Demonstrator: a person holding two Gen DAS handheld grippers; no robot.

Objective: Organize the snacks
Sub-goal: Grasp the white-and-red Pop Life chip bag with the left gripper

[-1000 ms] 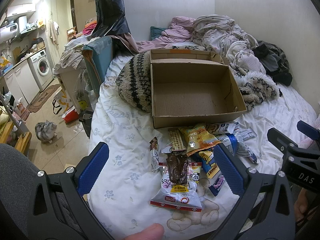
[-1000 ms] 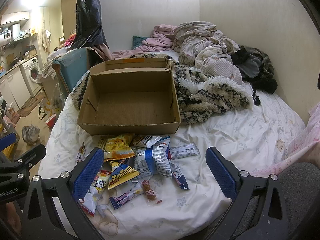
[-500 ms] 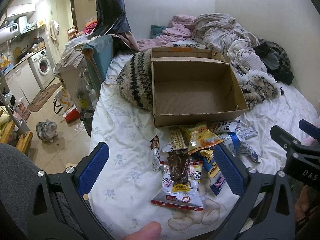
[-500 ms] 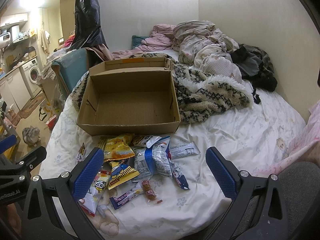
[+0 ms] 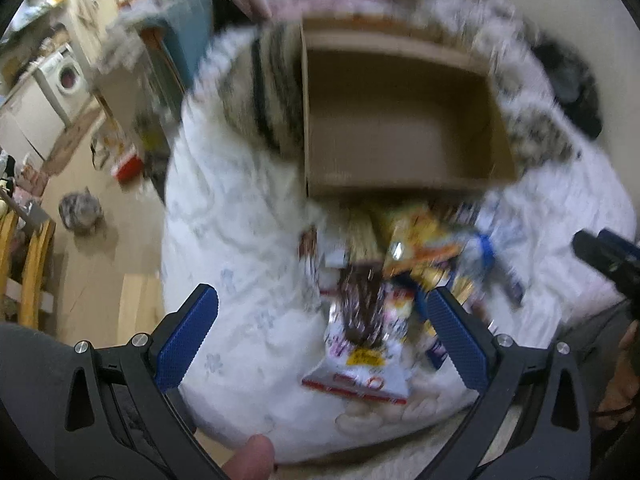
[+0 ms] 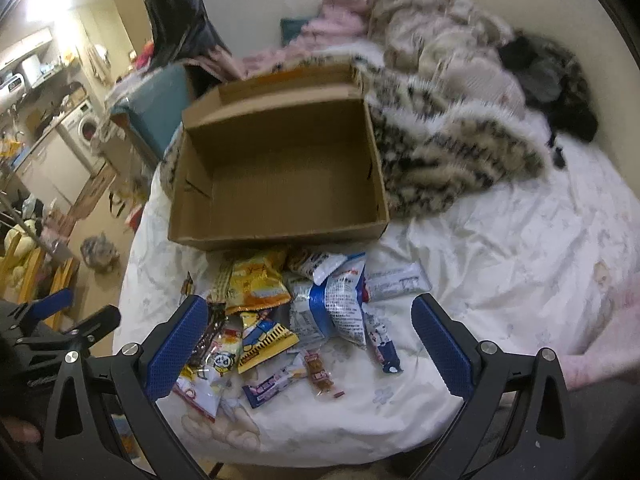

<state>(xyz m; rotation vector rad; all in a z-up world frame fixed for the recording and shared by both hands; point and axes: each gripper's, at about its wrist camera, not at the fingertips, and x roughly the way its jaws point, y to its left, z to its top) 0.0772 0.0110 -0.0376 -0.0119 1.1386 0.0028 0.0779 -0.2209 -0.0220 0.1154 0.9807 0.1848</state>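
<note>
— Where do the snacks lie?

— In a loose pile [image 6: 304, 312] on the white bedsheet [image 6: 500, 272], just in front of the near wall of the cardboard box [image 6: 280, 172]. The box sits open with nothing in it, its flap standing up at the back, and a furry striped blanket [image 6: 452, 152] is bunched against its right side.

— Which packets can you make out?

— From the right wrist view, a yellow chip bag [image 6: 256, 280] nearest the box, a blue-and-white packet [image 6: 336, 304] beside it, a flat silver wrapper [image 6: 396, 280] to the right, and a yellow striped bag [image 6: 264, 340] nearer the camera. A small brown bar [image 6: 320, 374] and a pink-and-white wrapper [image 6: 268, 386] lie at the front edge of the pile.

— And the grippers?

— The right gripper [image 6: 308, 344] hangs above the pile, its blue pads spread wide with nothing between them. The left gripper [image 5: 320, 340] is likewise spread wide and holding nothing; a white packet with a dark brown picture [image 5: 360, 344] lies on the sheet between its fingers in the frame.

— Is it touching that packet?

— Hard to tell; the left wrist view is heavily smeared, but the pads appear to stand clear of it.

— Anything else?

— A washing machine [image 6: 86, 128] stands at the far left, beyond the bed.
</note>
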